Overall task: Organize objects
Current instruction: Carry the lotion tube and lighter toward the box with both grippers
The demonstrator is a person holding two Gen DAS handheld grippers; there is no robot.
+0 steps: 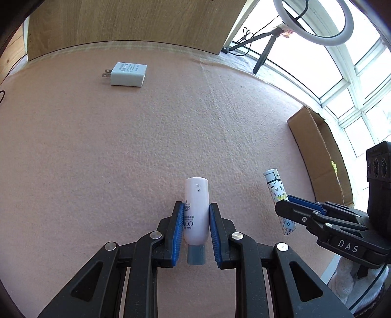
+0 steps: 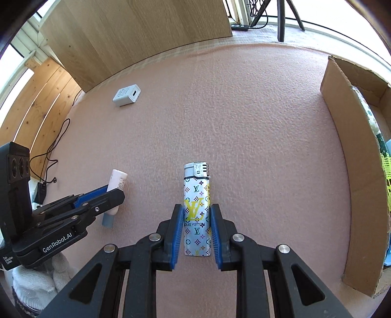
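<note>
My left gripper (image 1: 196,208) is shut on a pale pink tube (image 1: 196,195) with a grey-blue cap that points back toward me, low over the pink mat. My right gripper (image 2: 197,210) is shut on a white lighter (image 2: 197,195) with a coloured monogram print, its metal head pointing away. In the left wrist view the lighter (image 1: 277,189) and right gripper (image 1: 288,203) show at the right. In the right wrist view the tube (image 2: 116,182) and left gripper (image 2: 114,193) show at the left. A white wall charger (image 1: 128,74) lies far off on the mat; it also shows in the right wrist view (image 2: 127,95).
An open cardboard box (image 2: 342,137) with several items inside stands at the right of the mat, also in the left wrist view (image 1: 315,144). A wooden board (image 1: 127,24) stands behind the mat. A ring light on a tripod (image 1: 312,22) is at the window. A black cable (image 2: 51,151) lies left.
</note>
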